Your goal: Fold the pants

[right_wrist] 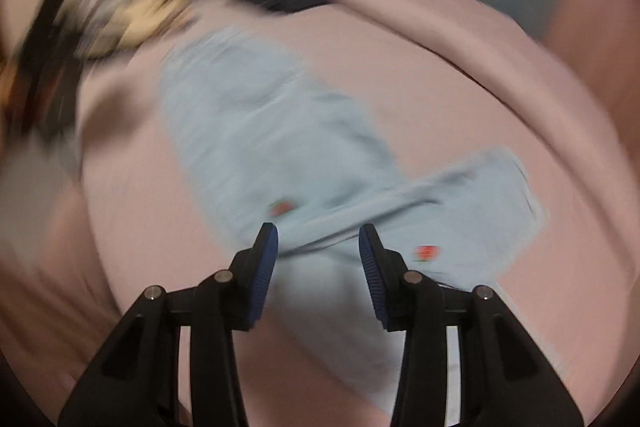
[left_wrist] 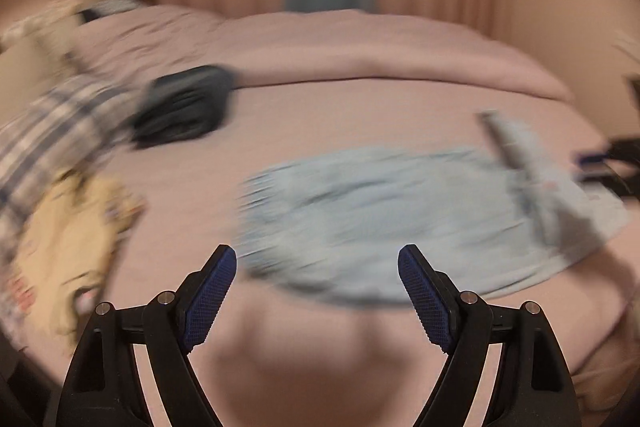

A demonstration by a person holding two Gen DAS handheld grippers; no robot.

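Light blue pants (left_wrist: 384,215) lie spread on a pink bed sheet (left_wrist: 320,123), blurred by motion. In the right wrist view the pants (right_wrist: 280,147) show two small red patches, and one leg (right_wrist: 480,195) angles off to the right. My left gripper (left_wrist: 317,259) is open and empty, above the near edge of the pants. My right gripper (right_wrist: 318,237) is open and empty, over a fold in the pants near the red patches. The right gripper also shows at the right edge of the left wrist view (left_wrist: 616,163).
A dark folded garment (left_wrist: 184,107) lies at the back left of the bed. A plaid cloth (left_wrist: 52,131) and a yellow patterned cloth (left_wrist: 76,227) are piled at the left. A pink blanket (left_wrist: 380,55) is bunched at the back. Curtains hang behind.
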